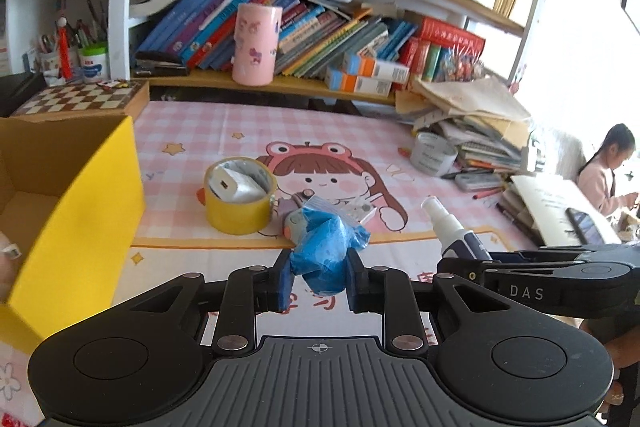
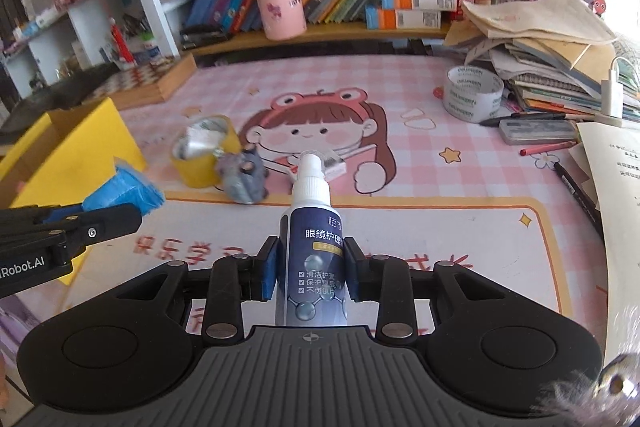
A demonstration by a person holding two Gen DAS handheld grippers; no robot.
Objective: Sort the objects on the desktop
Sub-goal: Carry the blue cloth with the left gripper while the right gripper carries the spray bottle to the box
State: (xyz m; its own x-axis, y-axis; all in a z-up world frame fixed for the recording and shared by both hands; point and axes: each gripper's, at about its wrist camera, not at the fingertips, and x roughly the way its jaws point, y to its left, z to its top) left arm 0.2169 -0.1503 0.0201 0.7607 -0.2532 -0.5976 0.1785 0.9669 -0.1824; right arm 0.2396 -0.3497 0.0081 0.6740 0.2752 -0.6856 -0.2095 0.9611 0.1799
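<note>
Left jaws: the left gripper [image 1: 319, 277] pinched a crumpled blue bag [image 1: 326, 251] between its blue pads, clear of the mat.
Right jaws: the right gripper [image 2: 309, 269] clamped a spray bottle [image 2: 311, 239] by its dark label, white nozzle pointing to 12 o'clock.
Pose: both grippers tilted down toward the desk, side by side; from the left wrist, the right one sat at 3 o'clock.
Surface: a pink checked mat [image 1: 360, 131] with a cartoon girl covered the desk.
On the mat: a yellow tape roll [image 1: 239, 201] with a white charger [image 1: 236, 183] inside lay at 11 o'clock of the left jaws, a grey toy [image 2: 244, 179] just beside it.
Left edge: an open yellow box [image 1: 76, 203] stood at 9 o'clock.
Room: a clear tape roll [image 2: 472, 93] and stacked papers [image 2: 552, 67] sat at 2 o'clock, a pink cylinder [image 1: 256, 45] on the bookshelf [image 1: 280, 85] at 12; a person sat far right.
</note>
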